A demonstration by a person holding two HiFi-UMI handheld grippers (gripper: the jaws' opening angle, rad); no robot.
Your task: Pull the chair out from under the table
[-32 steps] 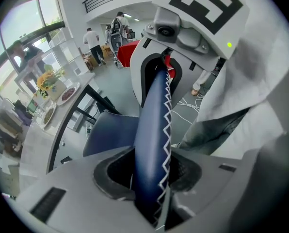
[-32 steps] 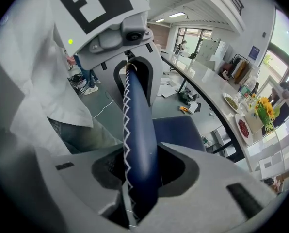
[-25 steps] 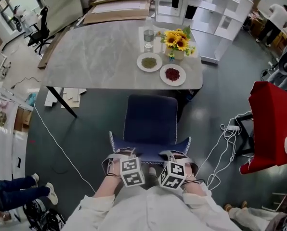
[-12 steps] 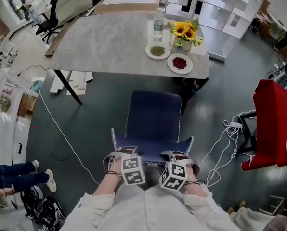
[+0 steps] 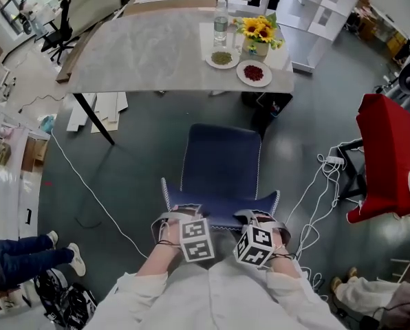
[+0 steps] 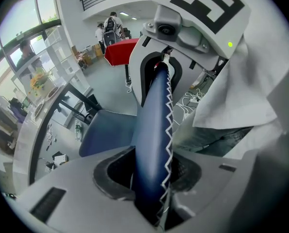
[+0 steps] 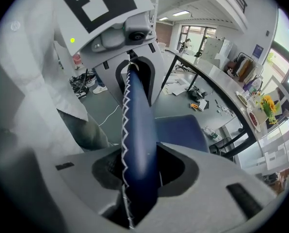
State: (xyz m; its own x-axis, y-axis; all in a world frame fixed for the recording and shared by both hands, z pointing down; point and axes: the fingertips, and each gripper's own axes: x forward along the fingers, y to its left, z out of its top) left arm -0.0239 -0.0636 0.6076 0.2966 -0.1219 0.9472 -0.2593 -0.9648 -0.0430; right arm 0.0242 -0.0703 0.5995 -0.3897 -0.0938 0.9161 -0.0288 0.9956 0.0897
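The left gripper has its jaws clamped on the top edge of the backrest of the dark blue upholstered chair, with the padded edge and its white zigzag stitching running up between them. The right gripper is closed on the same backrest edge in the same way, and each gripper shows in the other's view further along the edge. In the head view the two grippers sit side by side on the backrest, left of centre and right of centre, each topped by its marker cube and pointing steeply down.

The chair's seat stretches away from the person over the dark grey floor. Its far edge stands apart from the grey marble-look table, with bare floor showing between them.

At the table's right end stand a white plate of green bits, a white plate of red bits, a vase of yellow sunflowers and a clear bottle. White cables trail over the floor at the right, near a red covered object.
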